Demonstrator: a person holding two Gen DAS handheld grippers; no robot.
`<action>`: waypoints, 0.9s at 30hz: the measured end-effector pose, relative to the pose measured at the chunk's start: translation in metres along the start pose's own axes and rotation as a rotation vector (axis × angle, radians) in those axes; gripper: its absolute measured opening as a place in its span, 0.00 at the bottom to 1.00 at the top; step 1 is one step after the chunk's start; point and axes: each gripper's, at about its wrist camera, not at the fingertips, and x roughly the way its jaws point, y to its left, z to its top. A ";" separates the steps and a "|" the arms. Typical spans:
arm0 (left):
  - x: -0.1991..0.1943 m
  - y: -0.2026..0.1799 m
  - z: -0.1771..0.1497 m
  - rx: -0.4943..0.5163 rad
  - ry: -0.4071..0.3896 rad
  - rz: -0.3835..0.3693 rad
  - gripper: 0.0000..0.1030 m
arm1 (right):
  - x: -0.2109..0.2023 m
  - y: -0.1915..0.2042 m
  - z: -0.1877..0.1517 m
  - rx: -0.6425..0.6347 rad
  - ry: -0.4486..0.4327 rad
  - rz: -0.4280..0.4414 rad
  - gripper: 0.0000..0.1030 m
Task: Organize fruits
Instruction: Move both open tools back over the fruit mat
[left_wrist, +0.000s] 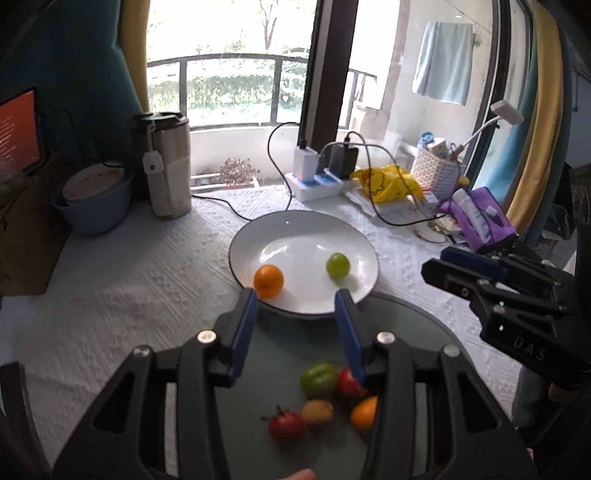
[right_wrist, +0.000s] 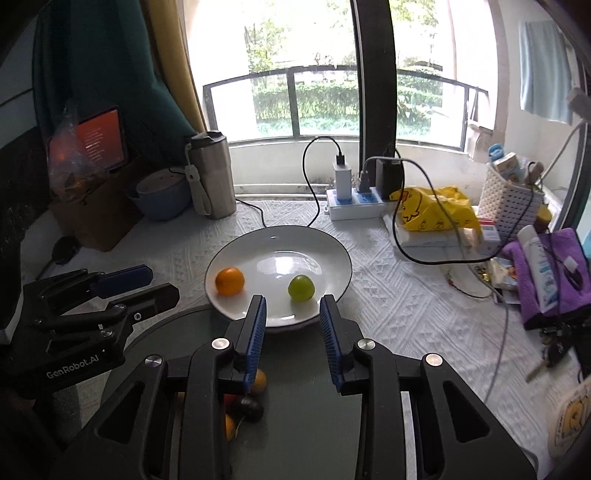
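Both tools empty, jaws spread: left tool (left_wrist: 295, 299), right tool (right_wrist: 293, 306). White plate (left_wrist: 258, 229), centre frame, holds an orange (left_wrist: 268, 280) and a green fruit (left_wrist: 337, 264), apart. Remaining fruits (left_wrist: 318, 380) cluster on the dark round tray (left_wrist: 406, 325), lower frame. Likely light, smooth, prone to rolling; grip across the widest part, gently.

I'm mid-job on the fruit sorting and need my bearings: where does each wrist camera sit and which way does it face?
Left wrist: on the left gripper, facing the window over the white plate; its own open fingers show, and the right gripper at right.
Right wrist: on the right gripper, facing the same way; its own open fingers show, and the left gripper at left.
Shared: the plate, orange, green fruit, dark tray, power strip.
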 end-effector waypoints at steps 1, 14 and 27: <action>-0.006 -0.002 -0.002 0.004 -0.010 -0.003 0.44 | -0.006 0.001 -0.002 -0.002 -0.007 -0.002 0.31; -0.042 -0.010 -0.032 -0.006 -0.032 -0.023 0.90 | -0.042 0.016 -0.037 -0.008 0.001 -0.010 0.31; -0.045 -0.001 -0.071 -0.034 0.021 -0.007 0.90 | -0.043 0.030 -0.072 -0.010 0.061 -0.002 0.32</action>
